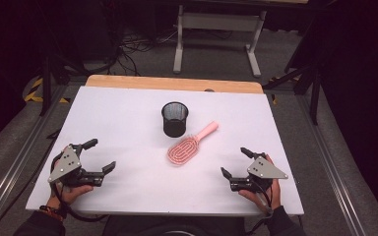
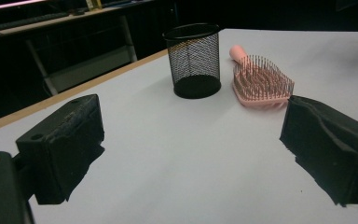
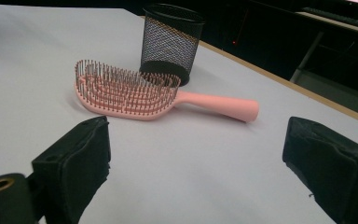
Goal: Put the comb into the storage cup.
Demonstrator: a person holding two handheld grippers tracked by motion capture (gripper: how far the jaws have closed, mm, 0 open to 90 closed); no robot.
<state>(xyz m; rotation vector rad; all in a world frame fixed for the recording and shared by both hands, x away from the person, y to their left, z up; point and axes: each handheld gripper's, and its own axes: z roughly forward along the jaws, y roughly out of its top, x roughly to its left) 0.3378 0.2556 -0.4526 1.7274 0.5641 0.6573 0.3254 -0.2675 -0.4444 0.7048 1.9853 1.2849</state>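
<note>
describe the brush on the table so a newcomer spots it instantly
Start at the white table and find the black mesh cup standing near its middle. The hairbrush lies flat just beside the cup, on the person's right, bristles up, handle pointing toward the far right. It is the one pink thing on the table, between the two open grippers.

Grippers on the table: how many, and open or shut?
2. Left gripper at the near-left of the white table, right gripper at the near-right. Both open, holding nothing, apart from the pink hairbrush and mesh cup.
</note>
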